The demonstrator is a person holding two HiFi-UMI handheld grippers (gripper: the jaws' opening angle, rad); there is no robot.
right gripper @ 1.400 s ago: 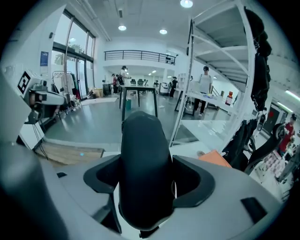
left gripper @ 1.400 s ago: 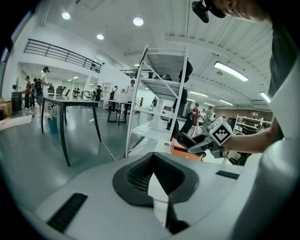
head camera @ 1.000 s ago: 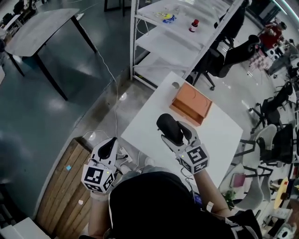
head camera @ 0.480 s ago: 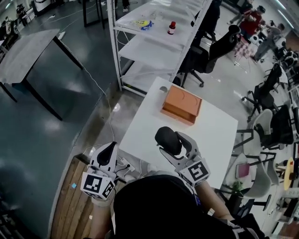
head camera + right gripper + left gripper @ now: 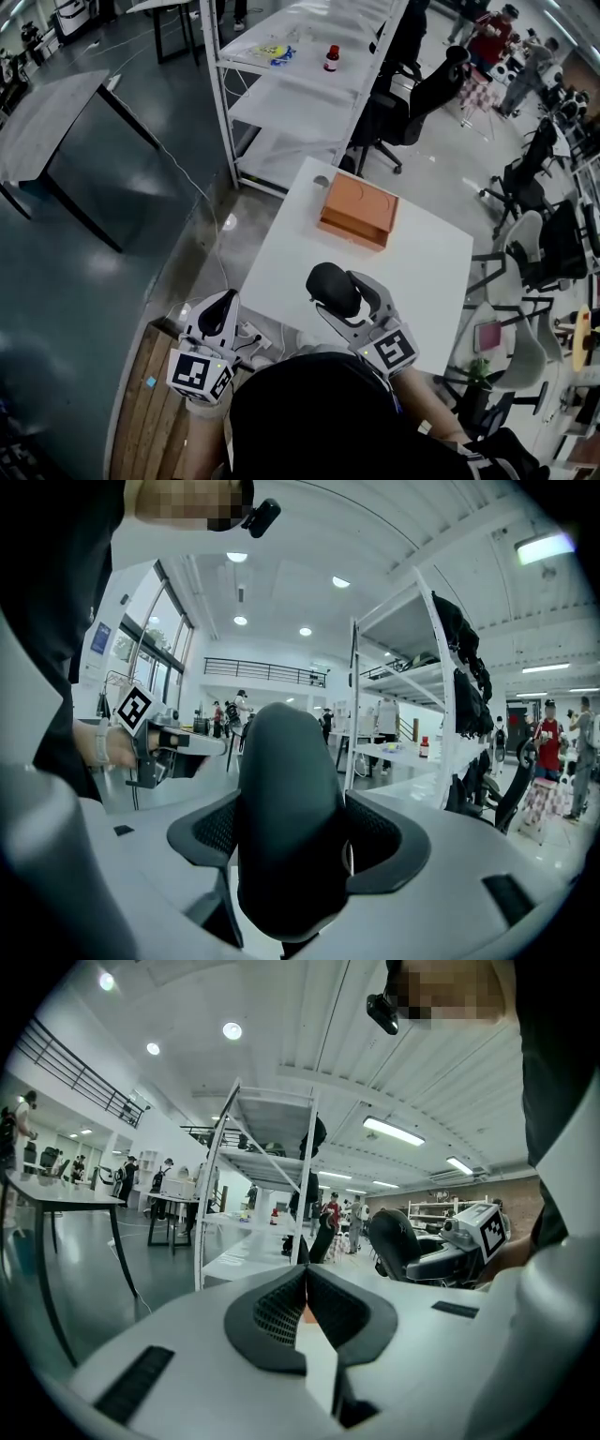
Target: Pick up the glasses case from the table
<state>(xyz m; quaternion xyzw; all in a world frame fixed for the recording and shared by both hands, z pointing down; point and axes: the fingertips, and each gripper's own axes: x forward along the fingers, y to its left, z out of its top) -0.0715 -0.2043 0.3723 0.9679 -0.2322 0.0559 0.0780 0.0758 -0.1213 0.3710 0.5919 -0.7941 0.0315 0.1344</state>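
Looks picked: clamping black oval glasses case (image 5: 286, 817) in right gripper (image 5: 336, 292) jaws above white surface (image 5: 427, 272), left gripper (image 5: 218, 311) jaws together, empty; just hold firm.

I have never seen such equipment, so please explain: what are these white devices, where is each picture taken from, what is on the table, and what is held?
A person holds a two-jaw gripper in each hand. One picture comes from a camera on the person's head, looking down; the other two come from cameras on the grippers. The white table carries an orange box. The right gripper is closed on a black glasses case, apparently lifted off the table. The left gripper is closed and empty, beside the table.
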